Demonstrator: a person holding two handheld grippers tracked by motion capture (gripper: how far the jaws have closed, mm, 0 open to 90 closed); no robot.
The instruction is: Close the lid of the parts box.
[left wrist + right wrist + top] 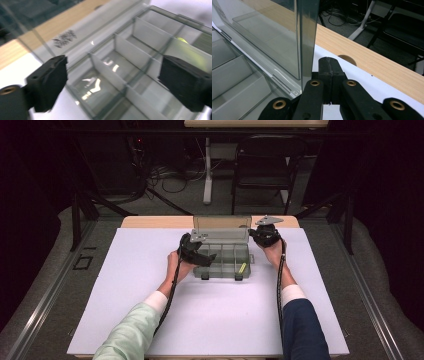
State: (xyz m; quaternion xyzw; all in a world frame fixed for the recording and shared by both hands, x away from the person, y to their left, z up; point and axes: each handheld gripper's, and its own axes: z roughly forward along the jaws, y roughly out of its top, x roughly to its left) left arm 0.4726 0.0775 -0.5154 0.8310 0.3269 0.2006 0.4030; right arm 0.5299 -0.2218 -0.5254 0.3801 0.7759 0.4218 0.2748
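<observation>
A clear plastic compartment box (222,273) sits at the far middle of the white mat, its lid (221,223) standing upright. A small yellow-green piece (242,268) lies in the front right compartment, seen too in the left gripper view (182,40). My left gripper (200,254) hovers over the box's left side, jaws open wide, with the box dividers (130,50) under them and nothing held (112,67). My right gripper (257,234) is shut and empty (329,65), its tip right beside the lid's right edge (307,37); whether they touch I cannot tell.
The white mat (150,310) covers a wooden table (374,60) with a round cable hole (348,58) near the right gripper. Beyond the far edge stand a black chair (265,165), a white table leg (207,175) and floor cables (165,175).
</observation>
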